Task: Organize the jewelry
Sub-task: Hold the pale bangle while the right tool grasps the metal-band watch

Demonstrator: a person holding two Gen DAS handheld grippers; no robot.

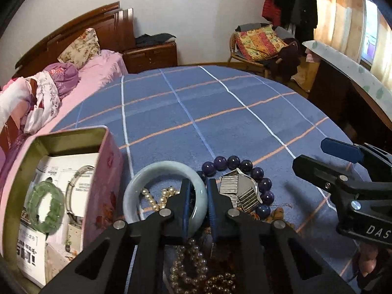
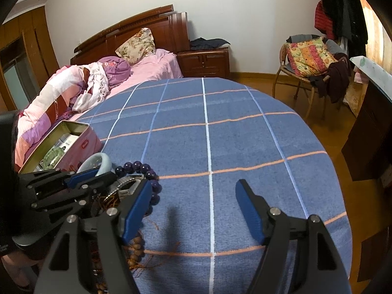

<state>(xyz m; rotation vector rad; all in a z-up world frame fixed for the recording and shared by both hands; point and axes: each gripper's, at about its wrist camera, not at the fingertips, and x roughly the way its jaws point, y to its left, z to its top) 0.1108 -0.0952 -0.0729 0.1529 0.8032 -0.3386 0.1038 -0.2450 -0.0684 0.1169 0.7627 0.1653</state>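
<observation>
A pale jade bangle (image 1: 147,174) lies in a jewelry pile on the blue checked cloth (image 1: 220,112). My left gripper (image 1: 199,191) is shut on the bangle's right rim; it also shows in the right wrist view (image 2: 98,171), with the bangle (image 2: 101,160) tilted up. Pearls (image 1: 159,199), a dark purple bead bracelet (image 1: 245,166), a silver watch (image 1: 242,189) and brown bead strands (image 1: 193,264) lie around it. A pink tin (image 1: 103,171) at left holds a green bracelet (image 1: 46,207) and a clear bangle (image 1: 78,191). My right gripper (image 2: 193,210) is open and empty over the cloth, right of the pile.
The cloth-covered table (image 2: 245,134) stretches ahead. A bed with pink bedding (image 2: 85,85) lies beyond at left, a nightstand (image 2: 203,61) behind. A rattan chair with cushions (image 2: 308,66) and a dark cabinet (image 2: 372,132) stand at right.
</observation>
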